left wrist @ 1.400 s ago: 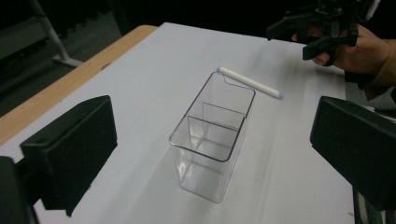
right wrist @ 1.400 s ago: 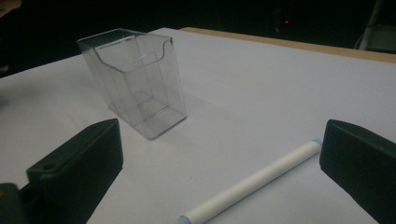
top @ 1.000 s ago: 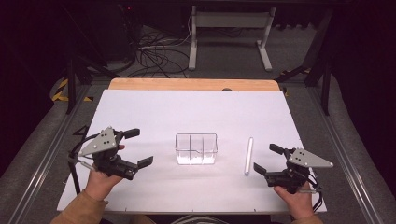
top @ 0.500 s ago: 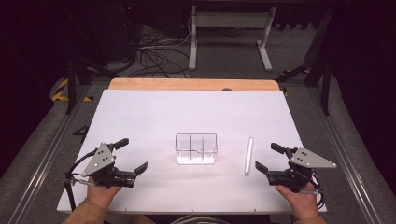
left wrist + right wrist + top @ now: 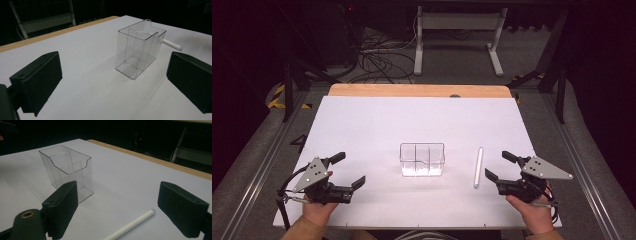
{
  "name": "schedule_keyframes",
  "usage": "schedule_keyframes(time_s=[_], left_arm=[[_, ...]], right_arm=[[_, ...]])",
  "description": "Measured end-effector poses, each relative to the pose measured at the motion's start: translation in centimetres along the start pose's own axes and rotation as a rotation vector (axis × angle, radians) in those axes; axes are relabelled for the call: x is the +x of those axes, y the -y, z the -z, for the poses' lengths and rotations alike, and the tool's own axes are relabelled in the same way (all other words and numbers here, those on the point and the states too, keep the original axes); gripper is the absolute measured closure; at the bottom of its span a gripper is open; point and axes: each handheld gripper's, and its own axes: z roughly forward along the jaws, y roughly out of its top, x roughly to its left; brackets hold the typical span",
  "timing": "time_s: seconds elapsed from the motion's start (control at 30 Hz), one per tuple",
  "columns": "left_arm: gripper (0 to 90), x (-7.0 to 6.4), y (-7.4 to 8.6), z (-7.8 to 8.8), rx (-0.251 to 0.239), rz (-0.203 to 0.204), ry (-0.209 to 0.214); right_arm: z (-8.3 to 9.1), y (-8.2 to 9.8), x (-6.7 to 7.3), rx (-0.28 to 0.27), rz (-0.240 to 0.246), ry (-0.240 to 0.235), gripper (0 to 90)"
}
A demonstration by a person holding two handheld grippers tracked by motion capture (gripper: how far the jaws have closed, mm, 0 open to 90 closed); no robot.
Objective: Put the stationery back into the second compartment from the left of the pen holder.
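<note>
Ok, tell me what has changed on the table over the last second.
The left gripper has come down and back toward the table's near edge, jaws open and empty. The right gripper has kept its place beside the white tube; its jaws have just been closing a little, with nothing between them yet. The clear plastic holder and the tube lie where they were, untouched.

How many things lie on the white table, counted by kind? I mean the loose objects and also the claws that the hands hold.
Clear plastic container: 1
White stick: 1
Claws: 2, the left claw and the right claw, both with jaws apart and nothing between them
Total: 4
</note>
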Motion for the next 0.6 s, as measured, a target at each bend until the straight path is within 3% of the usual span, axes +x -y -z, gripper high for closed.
schedule_keyframes(time_s=[0.13,0.2,0.37,0.6], left_arm=[[0.9,0.1,0.0,0.3,-0.007,-0.001,-0.016],[1.1,0.1,0.0,0.3,0.000,0.000,-0.023],[1.4,0.3,0.2,0.5,0.007,0.011,-0.033],[1.4,0.0,0.4,0.6,0.001,-0.008,-0.039]], right_arm=[[-0.5,-0.6,-0.2,0.055,-0.019,-0.015,15.9],[-0.6,-1.0,0.0,0.051,-0.004,0.014,15.8],[-1.2,-2.2,0.1,0.064,-0.019,0.091,11.2],[-2.3,-3.7,-0.2,0.133,-0.002,0.082,11.3]])
